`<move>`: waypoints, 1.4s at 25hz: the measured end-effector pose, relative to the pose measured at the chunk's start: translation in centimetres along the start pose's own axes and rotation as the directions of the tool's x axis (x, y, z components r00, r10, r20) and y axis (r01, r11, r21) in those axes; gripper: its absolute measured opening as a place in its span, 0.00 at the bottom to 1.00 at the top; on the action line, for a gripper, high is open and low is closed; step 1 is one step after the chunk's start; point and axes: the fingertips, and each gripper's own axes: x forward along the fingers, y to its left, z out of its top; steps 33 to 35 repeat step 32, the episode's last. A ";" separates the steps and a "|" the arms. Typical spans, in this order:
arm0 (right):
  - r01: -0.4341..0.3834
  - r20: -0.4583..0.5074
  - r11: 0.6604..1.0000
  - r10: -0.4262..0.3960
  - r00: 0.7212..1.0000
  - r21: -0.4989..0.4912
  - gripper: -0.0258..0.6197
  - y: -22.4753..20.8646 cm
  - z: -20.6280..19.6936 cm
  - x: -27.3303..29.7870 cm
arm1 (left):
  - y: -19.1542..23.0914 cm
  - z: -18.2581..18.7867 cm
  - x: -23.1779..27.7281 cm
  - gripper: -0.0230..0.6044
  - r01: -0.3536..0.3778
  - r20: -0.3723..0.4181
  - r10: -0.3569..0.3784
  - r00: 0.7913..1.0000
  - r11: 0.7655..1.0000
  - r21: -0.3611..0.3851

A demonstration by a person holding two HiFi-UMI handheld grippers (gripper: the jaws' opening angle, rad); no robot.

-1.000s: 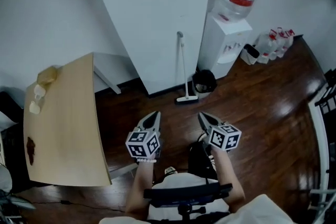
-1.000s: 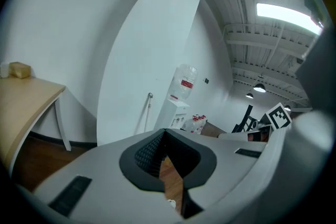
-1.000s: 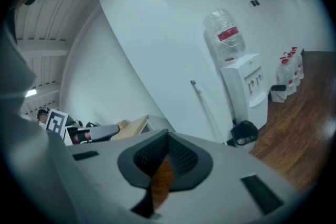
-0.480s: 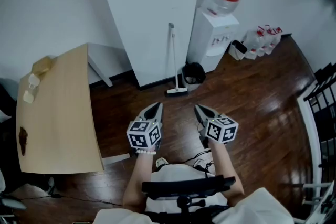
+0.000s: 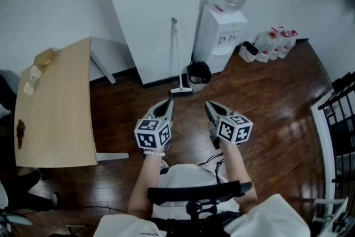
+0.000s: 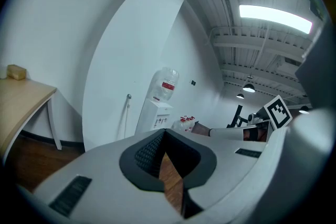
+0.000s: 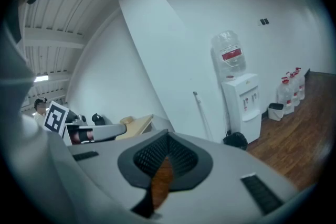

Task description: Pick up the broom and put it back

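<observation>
Head view with both gripper views. The broom [image 5: 176, 58] is standing upright against the white wall [image 5: 150, 14], its head [image 5: 181, 91] resting on the wooden floor [image 5: 266, 97] just beside a black bin [image 5: 198, 71] and near the water dispenser [image 5: 221, 33]. The wooden bench [image 5: 55, 108] is lying well apart to the left.

The left gripper [image 5: 168, 103] and the right gripper [image 5: 207, 105] are being held side by side above the floor, both pointing toward the broom and well short of it. In each gripper view the jaws are meeting at their tips with nothing between them, so both are clenched and empty.

The broom is also showing as a thin pale pole in the left gripper view [image 6: 126, 115] and in the right gripper view [image 7: 202, 115].

Handling, as judged: the broom is likely light, with a stiff, slim, smooth handle that could twist or slide in the jaws. A grasp around the middle of the handle, with the second pair of jaws higher up, would probably be keeping the long pole from swinging. The jaws would need opening first.
</observation>
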 end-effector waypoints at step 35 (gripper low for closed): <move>-0.067 0.034 0.997 0.066 0.997 0.023 0.05 0.5 -0.5 -1.7 | -2.8 -0.4 -0.8 0.04 -0.010 -0.019 0.011 1.000 0.999 0.043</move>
